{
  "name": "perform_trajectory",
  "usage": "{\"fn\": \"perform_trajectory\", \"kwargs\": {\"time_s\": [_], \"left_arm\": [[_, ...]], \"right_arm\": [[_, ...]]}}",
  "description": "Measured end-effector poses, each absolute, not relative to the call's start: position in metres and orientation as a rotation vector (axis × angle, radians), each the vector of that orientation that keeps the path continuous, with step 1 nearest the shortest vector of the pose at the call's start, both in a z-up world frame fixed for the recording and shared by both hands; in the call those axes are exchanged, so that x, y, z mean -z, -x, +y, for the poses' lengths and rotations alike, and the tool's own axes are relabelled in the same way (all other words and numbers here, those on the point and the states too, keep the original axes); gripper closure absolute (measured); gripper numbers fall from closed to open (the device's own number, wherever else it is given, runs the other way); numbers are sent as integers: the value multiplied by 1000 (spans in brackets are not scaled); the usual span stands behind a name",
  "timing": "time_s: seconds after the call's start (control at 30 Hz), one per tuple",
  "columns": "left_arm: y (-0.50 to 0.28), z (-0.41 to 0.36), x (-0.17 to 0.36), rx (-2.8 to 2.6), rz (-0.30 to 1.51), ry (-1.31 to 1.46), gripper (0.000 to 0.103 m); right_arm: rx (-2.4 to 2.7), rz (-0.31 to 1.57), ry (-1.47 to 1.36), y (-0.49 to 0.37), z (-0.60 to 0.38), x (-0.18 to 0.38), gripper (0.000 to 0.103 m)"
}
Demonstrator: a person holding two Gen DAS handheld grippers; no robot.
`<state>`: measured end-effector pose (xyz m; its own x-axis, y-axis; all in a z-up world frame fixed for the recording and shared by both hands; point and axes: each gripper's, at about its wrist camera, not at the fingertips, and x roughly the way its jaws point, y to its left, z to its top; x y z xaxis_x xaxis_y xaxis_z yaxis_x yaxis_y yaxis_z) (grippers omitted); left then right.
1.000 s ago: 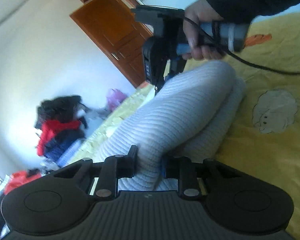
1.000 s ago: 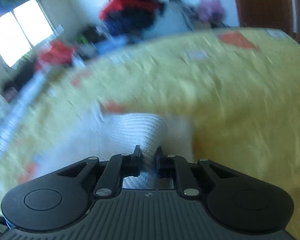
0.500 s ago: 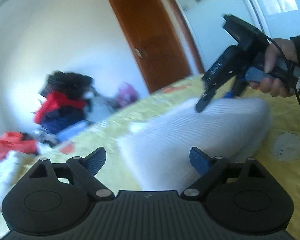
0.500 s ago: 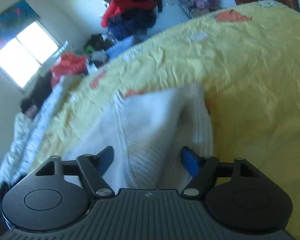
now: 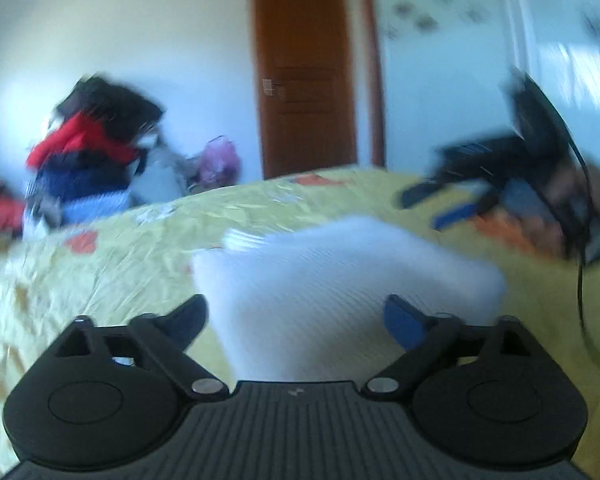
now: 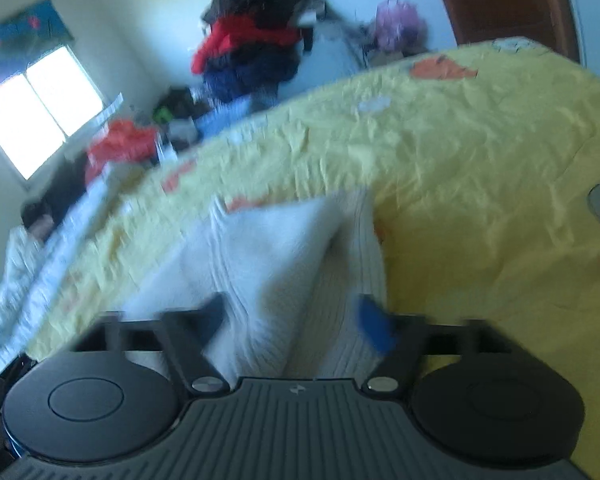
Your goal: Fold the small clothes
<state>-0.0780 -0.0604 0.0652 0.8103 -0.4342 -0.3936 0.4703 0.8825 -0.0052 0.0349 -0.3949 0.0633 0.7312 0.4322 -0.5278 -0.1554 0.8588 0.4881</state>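
A white ribbed knit garment [image 5: 340, 280] lies folded on the yellow bedspread [image 5: 100, 272]. My left gripper [image 5: 296, 318] is open, its fingers spread either side of the garment's near edge, not gripping it. In the right wrist view the same garment [image 6: 284, 256] lies bunched, with one fold raised. My right gripper [image 6: 296, 320] is open above its near end. The right gripper also shows blurred in the left wrist view [image 5: 452, 204], held in a hand to the right of the garment.
A pile of red, black and blue clothes [image 5: 88, 152] stands beyond the bed's far edge, next to a pink bag [image 5: 218, 160]. A brown door [image 5: 304, 68] is behind. A window [image 6: 36, 116] and more clutter [image 6: 124, 148] are left of the bed.
Both grippers were shut on the garment a second ago; both opened and let it drop onto the bed. They have since drawn back slightly, the right one moving away to the right.
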Motion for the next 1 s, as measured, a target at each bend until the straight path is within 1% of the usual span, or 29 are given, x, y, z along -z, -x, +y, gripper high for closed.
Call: {"fn": "perform_trajectory", "kwargs": {"time_s": [0.07, 0.1, 0.17, 0.27, 0.33, 0.37, 0.43, 0.47, 0.5, 0.53, 0.6, 0.67, 0.7, 0.87, 0.97, 1.0], "left_arm": [[50, -33, -66, 467, 508, 94, 1], [32, -22, -59, 446, 593, 200, 1], [1, -2, -42, 410, 719, 389, 2], [-27, 10, -16, 437, 822, 619, 2], [-40, 2, -5, 476, 873, 672, 2], [-48, -4, -1, 489, 902, 674, 2], [-57, -20, 0, 519, 915, 651, 2], [-62, -26, 0, 531, 927, 646, 7], [-64, -32, -2, 527, 936, 636, 17], [-65, -37, -5, 503, 943, 614, 19], [-59, -40, -13, 468, 923, 574, 37], [-51, -37, -24, 464, 896, 537, 45], [-48, -33, -31, 462, 887, 529, 47], [-42, 3, -64, 404, 855, 445, 48], [-46, 33, -69, 332, 852, 435, 47], [-49, 42, -65, 311, 866, 429, 46]], "right_arm": [[-304, 627, -475, -35, -411, -67, 2], [-286, 634, -501, -40, -419, -65, 2], [-280, 712, -575, -56, -430, -48, 3], [-317, 837, -641, -72, -429, -19, 4], [-376, 884, -677, -75, -419, -3, 6], [-418, 869, -677, -75, -413, 0, 3], [-462, 880, -690, -75, -401, 2, 6], [-470, 876, -691, -76, -396, 2, 7], [-468, 873, -669, -76, -390, 1, 7], [-467, 872, -640, -76, -385, -1, 12], [-466, 884, -585, -74, -377, -6, 34], [-470, 863, -565, -69, -375, -16, 43], [-477, 846, -560, -67, -372, -22, 44], [-577, 796, -600, -75, -343, -44, 49], [-633, 824, -605, -88, -313, -38, 50], [-641, 840, -610, -93, -303, -32, 51]]}}
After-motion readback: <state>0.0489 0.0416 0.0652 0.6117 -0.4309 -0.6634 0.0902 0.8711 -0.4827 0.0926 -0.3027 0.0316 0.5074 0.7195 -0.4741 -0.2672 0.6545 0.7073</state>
